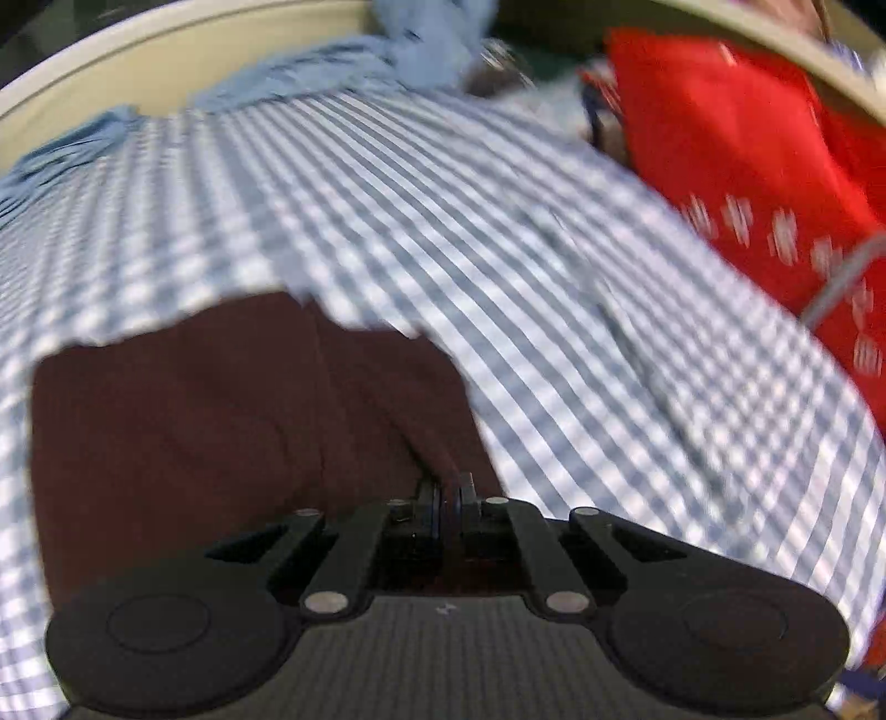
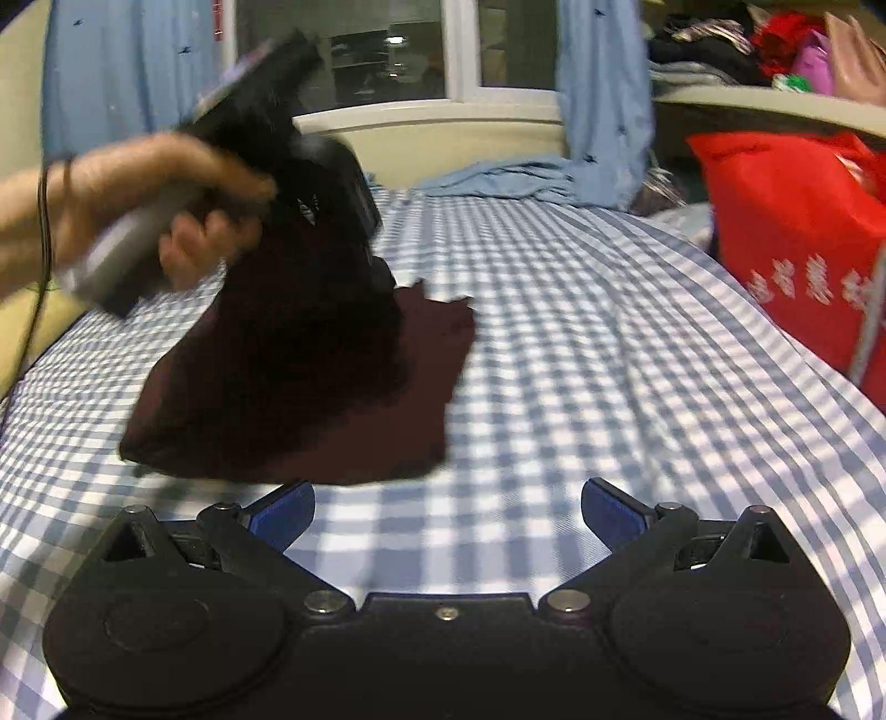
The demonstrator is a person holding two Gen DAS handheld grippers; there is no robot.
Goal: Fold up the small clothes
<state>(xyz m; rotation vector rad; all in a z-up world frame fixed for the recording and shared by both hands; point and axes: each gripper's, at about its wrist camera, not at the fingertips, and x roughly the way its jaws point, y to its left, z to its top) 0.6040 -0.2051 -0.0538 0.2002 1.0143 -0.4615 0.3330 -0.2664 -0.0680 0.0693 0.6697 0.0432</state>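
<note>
A dark maroon garment [image 1: 221,432] lies on the blue-and-white checked bed sheet [image 1: 498,249]. My left gripper [image 1: 449,487] is shut on a fold of it, and the cloth bunches up between the closed fingers. In the right wrist view a person's hand [image 2: 183,188] holds that gripper at the upper left. It lifts one side of the maroon garment [image 2: 343,421] while the rest stays flat on the sheet [image 2: 609,360]. My right gripper [image 2: 446,509] is open just in front of the garment's near edge, over bare sheet, with nothing between its blue pads.
A red bag [image 2: 792,238] with white print stands at the bed's right edge, also the red bag [image 1: 747,166] in the left view. Crumpled light blue cloth [image 2: 498,177] lies at the far end under a blue curtain [image 2: 603,83]. A cluttered shelf [image 2: 775,50] is at the back right.
</note>
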